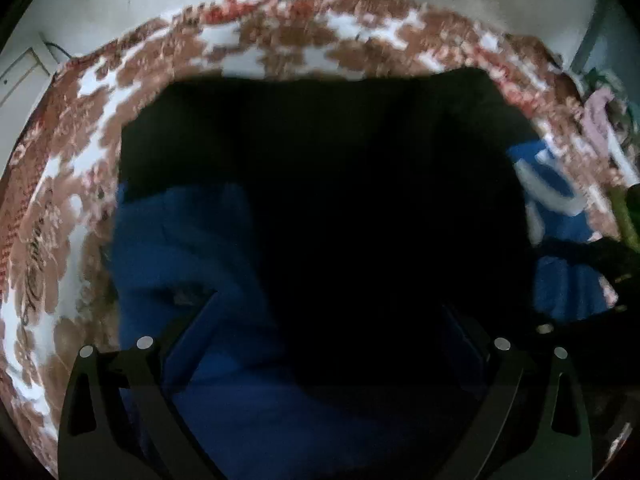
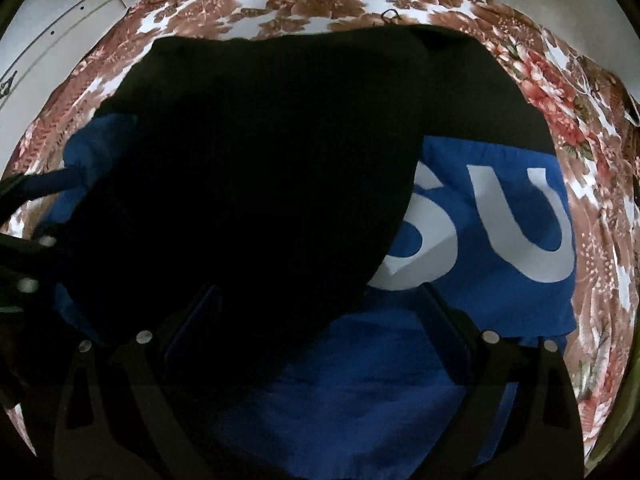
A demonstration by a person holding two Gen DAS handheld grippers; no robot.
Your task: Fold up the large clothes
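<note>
Both your grippers, left gripper [image 1: 320, 320] and right gripper [image 2: 316, 316], sit jaws apart over the black-and-blue garment [image 2: 480, 240] filling frame centre on the floral bed [image 2: 560, 92]; grab one layer only and the fold skews.

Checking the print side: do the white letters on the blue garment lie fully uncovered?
No, the black fabric overlaps the S of the white letters on the blue garment.

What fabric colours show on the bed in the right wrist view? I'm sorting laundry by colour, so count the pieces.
Black cloth piece: 1
Blue cloth with large white letters: 1
Brown, red and white floral bed cover: 1
Total: 3
Whether black and blue belong to one garment cannot be told.
</note>
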